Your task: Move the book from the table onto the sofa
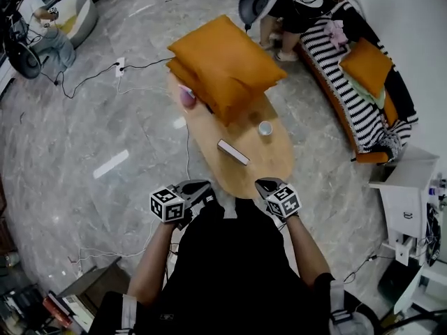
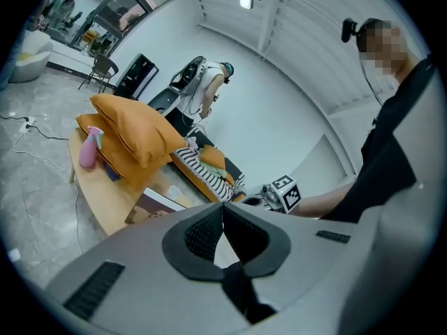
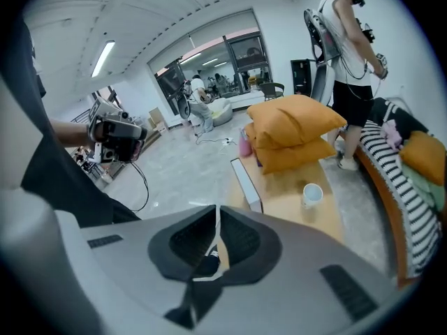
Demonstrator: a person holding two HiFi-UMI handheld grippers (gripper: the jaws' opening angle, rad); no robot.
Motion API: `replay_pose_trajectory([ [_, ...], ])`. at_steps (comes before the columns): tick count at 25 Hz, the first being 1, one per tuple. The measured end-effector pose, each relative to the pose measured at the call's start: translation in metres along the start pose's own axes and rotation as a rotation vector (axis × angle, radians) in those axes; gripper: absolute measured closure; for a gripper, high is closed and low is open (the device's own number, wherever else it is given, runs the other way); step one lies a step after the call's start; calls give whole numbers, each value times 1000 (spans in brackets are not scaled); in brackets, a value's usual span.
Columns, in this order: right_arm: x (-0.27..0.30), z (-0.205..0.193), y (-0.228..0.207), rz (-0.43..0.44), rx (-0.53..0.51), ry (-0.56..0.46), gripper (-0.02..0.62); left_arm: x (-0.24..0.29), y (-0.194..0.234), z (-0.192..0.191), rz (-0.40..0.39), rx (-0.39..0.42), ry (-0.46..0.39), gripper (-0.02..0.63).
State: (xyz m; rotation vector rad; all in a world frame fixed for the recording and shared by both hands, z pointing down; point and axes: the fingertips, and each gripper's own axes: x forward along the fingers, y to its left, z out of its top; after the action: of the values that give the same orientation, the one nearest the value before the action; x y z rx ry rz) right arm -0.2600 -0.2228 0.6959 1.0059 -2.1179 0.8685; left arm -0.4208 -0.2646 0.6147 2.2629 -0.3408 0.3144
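Book (image 1: pixel 232 152): lay flat and untouched on the oval wooden desk (image 1: pixel 272 162), toward its near end. Long axis set on a slant, far end leaning left, near end leaning right.

Left gripper (image 1: pixel 194 187) and right gripper (image 1: pixel 269 185): held short of the book, one to either side of its near end, both apart from it. Jaws of each closed together on nothing. Right gripper judged slightly the nearer, standing close off the book's near corner. Opened jaws across the book's narrow side judged the likely requirement for a take.

Also on the desk, beyond the book: white cup (image 1: pixel 265 128) just off its far right, stacked orange cushions (image 1: pixel 223 65) further on, pink bottle (image 1: pixel 187 96) at their left.

Sofa (image 1: pixel 346 96): striped black and white, orange-edged, well to the right of the book and beyond it, across open floor. Loaded with a cushion and loose clothes.

Floor (image 1: pixel 105 124): grey, marble-patterned, glossy, with cables trailing left of the book. Standing person seen beyond the book, at the sofa's far end.
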Motion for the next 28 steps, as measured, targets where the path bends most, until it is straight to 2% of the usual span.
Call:
replay_pose_trajectory([
  [6, 21, 7, -15, 66, -36, 34, 574, 13, -7, -1, 38, -10, 24, 595],
  [10, 45, 6, -27, 82, -75, 72, 502, 18, -7, 1, 68, -21, 23, 595],
  [12, 58, 5, -32, 62, -105, 84, 463, 19, -8, 0, 79, -22, 31, 595],
  [15, 79, 0, -46, -13, -166, 103, 399, 19, -13, -2, 96, -22, 42, 595],
  [18, 102, -5, -61, -96, -223, 143, 377, 17, -10, -9, 113, -29, 66, 595],
  [21, 123, -16, -70, -146, -233, 187, 364, 9, -8, -20, 134, -42, 89, 595],
  [28, 143, -13, -75, -179, -231, 192, 354, -14, -3, -36, 181, -84, 92, 595],
])
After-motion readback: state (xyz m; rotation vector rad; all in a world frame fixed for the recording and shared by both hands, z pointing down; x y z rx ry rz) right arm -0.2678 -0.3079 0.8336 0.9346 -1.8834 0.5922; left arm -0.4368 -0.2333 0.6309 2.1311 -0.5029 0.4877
